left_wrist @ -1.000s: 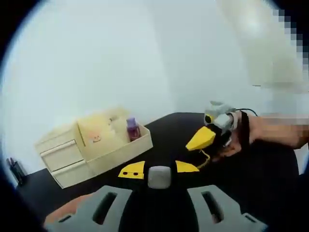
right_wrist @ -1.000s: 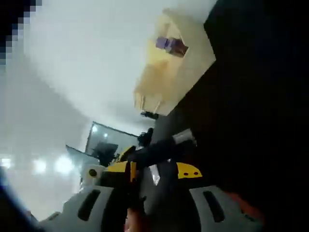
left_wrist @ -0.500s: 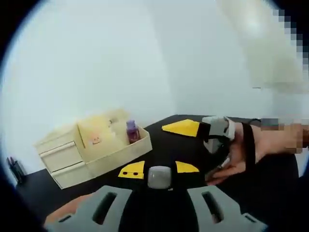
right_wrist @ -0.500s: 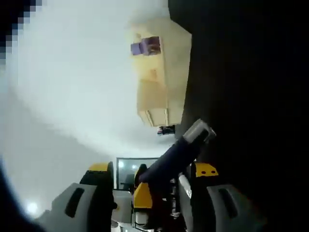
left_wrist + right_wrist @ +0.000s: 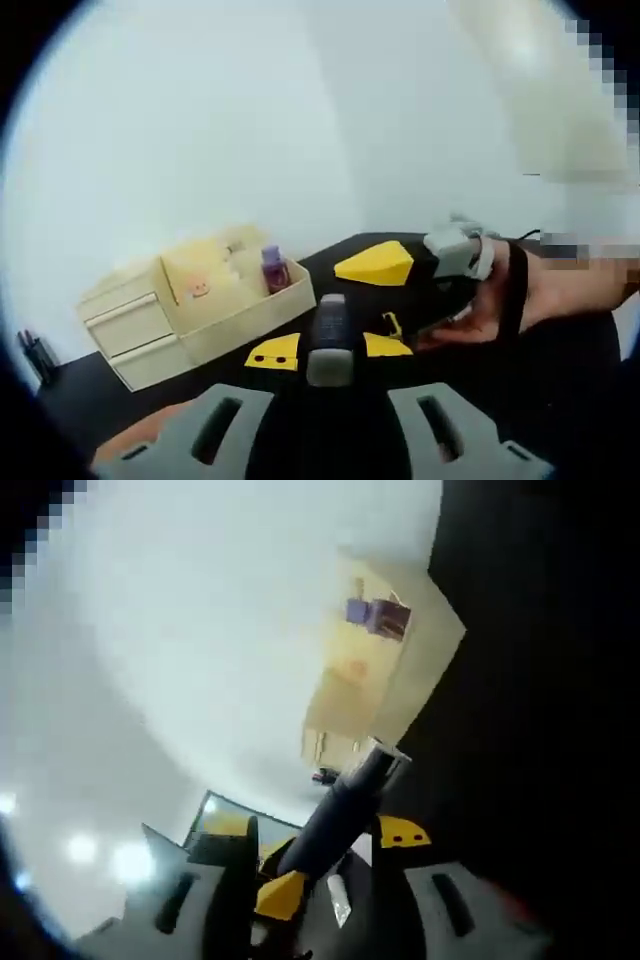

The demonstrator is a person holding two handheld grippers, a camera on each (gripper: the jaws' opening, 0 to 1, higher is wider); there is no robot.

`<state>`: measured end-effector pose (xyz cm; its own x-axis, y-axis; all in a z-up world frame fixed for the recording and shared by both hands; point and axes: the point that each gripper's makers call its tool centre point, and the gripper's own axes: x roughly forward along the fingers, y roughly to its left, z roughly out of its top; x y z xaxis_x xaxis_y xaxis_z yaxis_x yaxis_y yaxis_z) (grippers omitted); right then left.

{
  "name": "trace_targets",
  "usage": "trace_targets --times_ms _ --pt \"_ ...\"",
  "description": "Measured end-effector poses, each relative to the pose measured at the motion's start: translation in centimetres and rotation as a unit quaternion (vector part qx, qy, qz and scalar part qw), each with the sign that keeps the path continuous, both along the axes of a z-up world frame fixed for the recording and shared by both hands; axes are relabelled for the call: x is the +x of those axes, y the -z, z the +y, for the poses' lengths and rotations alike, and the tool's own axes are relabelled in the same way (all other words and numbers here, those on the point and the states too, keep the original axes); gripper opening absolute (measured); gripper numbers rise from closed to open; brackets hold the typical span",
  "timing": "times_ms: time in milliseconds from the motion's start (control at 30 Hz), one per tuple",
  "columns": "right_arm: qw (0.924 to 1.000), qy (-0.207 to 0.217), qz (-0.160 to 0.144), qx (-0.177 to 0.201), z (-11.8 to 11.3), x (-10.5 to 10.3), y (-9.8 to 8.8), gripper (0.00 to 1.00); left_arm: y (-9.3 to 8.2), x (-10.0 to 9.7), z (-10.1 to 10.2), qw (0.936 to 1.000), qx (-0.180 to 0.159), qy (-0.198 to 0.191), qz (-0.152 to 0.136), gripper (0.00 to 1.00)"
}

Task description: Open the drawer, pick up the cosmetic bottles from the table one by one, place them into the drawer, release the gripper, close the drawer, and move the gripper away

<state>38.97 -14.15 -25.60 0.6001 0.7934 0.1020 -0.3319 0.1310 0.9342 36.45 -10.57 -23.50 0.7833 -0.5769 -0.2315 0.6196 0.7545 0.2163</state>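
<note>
Since half a second ago my right gripper (image 5: 395, 268) is rolling back, so its view is swinging and the organizer is sitting higher and further right in it.

Nearest in the right gripper view, I am seeing the right gripper (image 5: 320, 865) pinching a dark, slim cosmetic bottle with a silver cap (image 5: 345, 805) between its grey-and-yellow jaws; the capped end is pointing up and away from the camera. In the left gripper view, my left gripper (image 5: 330, 400) is hovering over the black table (image 5: 560, 400); I cannot tell whether its jaws are spread or pressed together. Just beyond its yellow tips, that same dark bottle (image 5: 330, 320) is showing, with the right gripper and the person's hand (image 5: 545, 295) carrying it from the right side.

Further back, the cream-coloured plastic desktop organizer (image 5: 195, 305) is standing on the table, its two front drawers (image 5: 125, 335) looking shut. A small purple bottle (image 5: 273, 268) is standing upright in its open top tray. Behind everything is a plain white wall (image 5: 250, 120).
</note>
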Motion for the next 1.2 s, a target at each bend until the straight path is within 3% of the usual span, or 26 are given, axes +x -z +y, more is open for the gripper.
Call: trace_targets --times_ms 167,233,333,367,400,567,600,667,867,967,1100,1200 --pt "0.9972 0.030 -0.053 -0.042 -0.8 1.4 0.6 0.30 0.4 -0.1 -0.4 0.9999 0.009 0.006 0.003 0.15" --pt "0.9953 0.047 -0.056 -0.064 -0.6 2.2 -0.7 0.28 0.6 -0.1 -0.6 0.9999 0.012 0.008 0.005 0.15" --pt "0.9870 0.105 -0.102 -0.066 -1.8 3.0 -2.7 0.27 0.8 -0.2 -0.8 0.9998 0.016 0.012 0.007 0.15" --pt "0.9839 0.104 -0.119 -0.083 -2.1 2.7 -2.8 0.26 0.9 -0.2 -0.9 0.9997 0.018 0.012 0.007 0.15" --pt "0.9834 0.088 -0.111 -0.114 -1.9 2.0 -1.6 0.24 1.0 -0.3 -1.0 0.9997 0.020 0.013 0.007 0.15" --pt "0.9667 0.106 -0.180 -0.149 -1.9 1.4 -3.1 0.19 1.3 -0.3 -1.2 0.9994 0.028 0.016 0.009 0.15" --pt "0.9586 0.110 -0.209 -0.159 -1.8 1.1 -3.7 0.19 1.4 -0.3 -1.2 0.9994 0.029 0.016 0.009 0.15" --pt "0.9511 0.112 -0.221 -0.184 -1.8 0.9 -3.9 0.19 1.5 -0.3 -1.2 0.9993 0.032 0.016 0.010 0.16" --pt "0.9433 0.112 -0.246 -0.192 -1.4 0.3 -4.7 0.17 1.9 -0.1 -1.1 0.9988 0.047 0.013 -0.001 0.16" --pt "0.9337 0.114 -0.271 -0.203 -1.3 -0.4 -5.1 0.17 2.0 0.0 -1.2 0.9986 0.052 0.013 -0.008 0.16" --pt "0.9142 0.113 -0.308 -0.237 -1.0 -1.0 -5.4 0.16 2.5 0.0 -1.5 0.9983 0.054 0.020 -0.002 0.17" --pt "0.9079 0.106 -0.319 -0.250 -0.3 -1.5 -5.5 0.16 2.6 0.0 -1.8 0.9986 0.049 0.021 -0.001 0.19"
